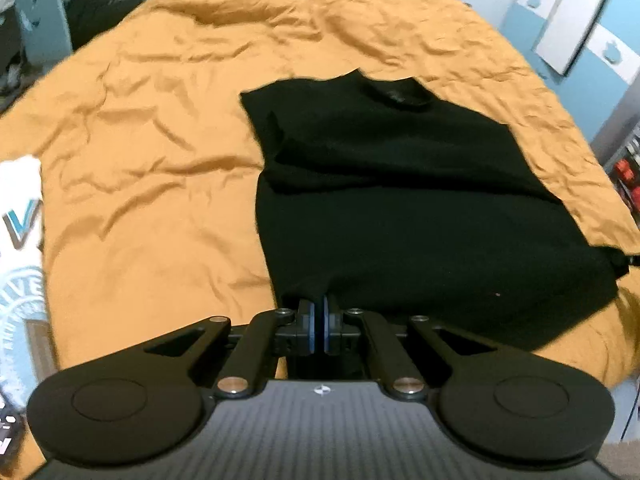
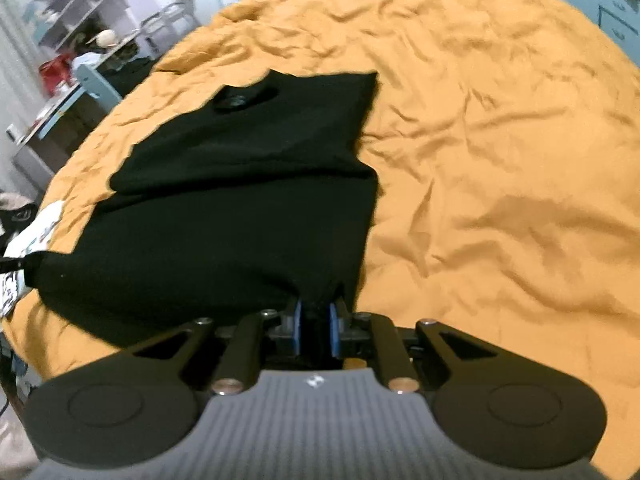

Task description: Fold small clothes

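Black top lies flat on bed with orange cover, collar at far end, sleeves folded in over the body. Left tongs clenched on near hem, left corner. Right tongs clamped on near hem, right corner, fabric bunched between the blue pads. White printed garment at left edge of bed.
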Demonstrator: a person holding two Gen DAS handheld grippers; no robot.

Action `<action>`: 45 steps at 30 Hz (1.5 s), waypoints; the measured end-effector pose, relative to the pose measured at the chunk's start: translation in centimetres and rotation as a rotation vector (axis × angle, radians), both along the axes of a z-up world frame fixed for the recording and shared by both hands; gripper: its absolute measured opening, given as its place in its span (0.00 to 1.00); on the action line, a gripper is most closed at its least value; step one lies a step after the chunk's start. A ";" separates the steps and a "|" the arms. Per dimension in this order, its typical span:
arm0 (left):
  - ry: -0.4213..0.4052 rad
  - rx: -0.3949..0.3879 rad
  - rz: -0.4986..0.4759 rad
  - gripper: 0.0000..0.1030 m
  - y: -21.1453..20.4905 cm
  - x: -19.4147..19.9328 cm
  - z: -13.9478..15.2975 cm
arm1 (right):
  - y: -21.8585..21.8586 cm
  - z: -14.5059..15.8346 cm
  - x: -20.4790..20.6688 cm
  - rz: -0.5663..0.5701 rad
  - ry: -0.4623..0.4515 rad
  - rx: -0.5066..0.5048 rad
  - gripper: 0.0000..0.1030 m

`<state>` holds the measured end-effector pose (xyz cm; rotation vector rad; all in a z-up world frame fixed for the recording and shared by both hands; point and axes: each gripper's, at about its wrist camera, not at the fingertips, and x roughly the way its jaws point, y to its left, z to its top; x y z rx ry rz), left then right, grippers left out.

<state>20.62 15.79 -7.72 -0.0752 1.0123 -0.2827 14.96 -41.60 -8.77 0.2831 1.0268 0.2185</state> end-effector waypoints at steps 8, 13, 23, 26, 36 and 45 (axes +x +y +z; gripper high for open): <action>0.017 0.033 0.010 0.21 0.4 1.0 -0.7 | -0.6 -0.8 0.3 -0.035 -0.014 -0.069 0.34; -0.095 0.122 -0.147 0.43 -1.3 -0.9 2.8 | 1.3 2.0 -1.1 0.084 -0.106 -0.209 0.37; -0.220 0.606 -0.572 0.55 -8.8 -5.9 0.2 | 5.9 3.2 -2.8 0.235 -0.181 -0.269 0.43; -0.255 0.767 -0.647 0.55 -9.9 -6.7 -1.8 | 6.4 2.7 -3.1 0.244 -0.170 -0.257 0.44; -0.330 1.020 -0.840 0.61 -11.9 -7.4 -7.1 | 6.2 2.0 -3.9 0.248 -0.146 -0.280 0.48; -0.332 0.916 -0.716 0.08 -11.9 -5.8 -5.5 | 7.9 2.1 -5.5 0.479 -0.211 -0.507 0.59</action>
